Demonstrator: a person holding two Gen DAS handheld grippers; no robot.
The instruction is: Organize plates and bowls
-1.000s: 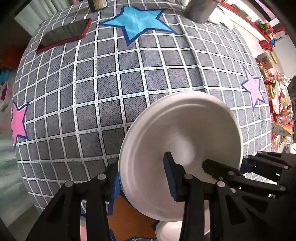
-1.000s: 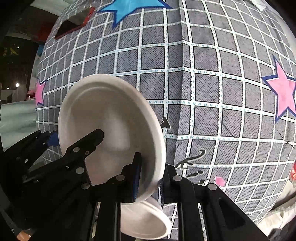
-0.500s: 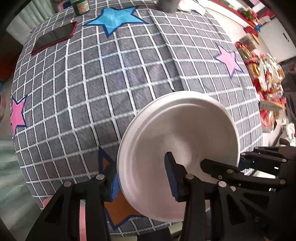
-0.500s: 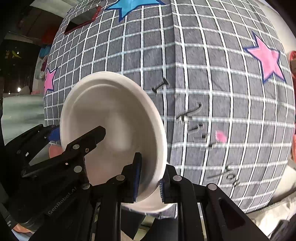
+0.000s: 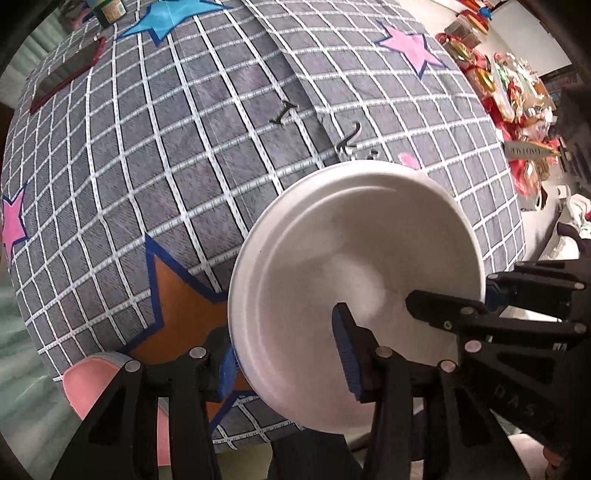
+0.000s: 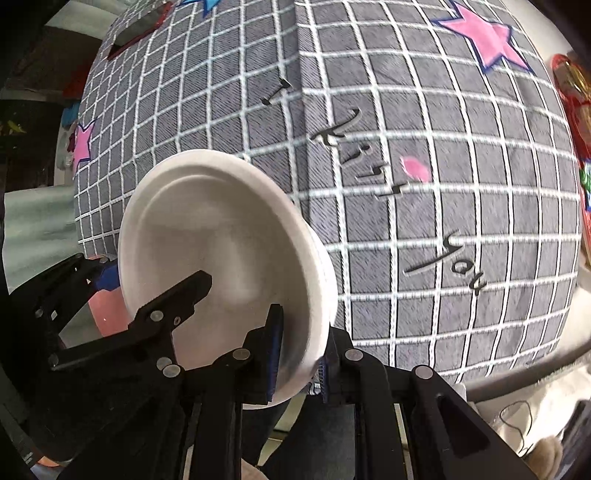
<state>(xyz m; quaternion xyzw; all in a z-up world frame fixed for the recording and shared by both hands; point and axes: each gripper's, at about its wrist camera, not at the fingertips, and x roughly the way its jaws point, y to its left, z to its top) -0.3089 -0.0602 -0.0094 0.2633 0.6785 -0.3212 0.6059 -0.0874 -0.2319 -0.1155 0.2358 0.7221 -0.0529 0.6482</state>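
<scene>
Both grippers, left gripper and right gripper, clamp one white plate tilted above the counter's six-o'clock edge, so it seems not yet placed.

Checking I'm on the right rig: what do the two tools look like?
The left tool and the right tool match: black angular linkage frames with silver rivets and blue ribbed pads on the fingers. Faint pale lettering marks the black frame in the left view. No cables or sleeves show.

My path ahead is blocked by the white plate filling the view from five o'clock. Open checked tablecloth lies toward eleven, until the phone and jar.
</scene>
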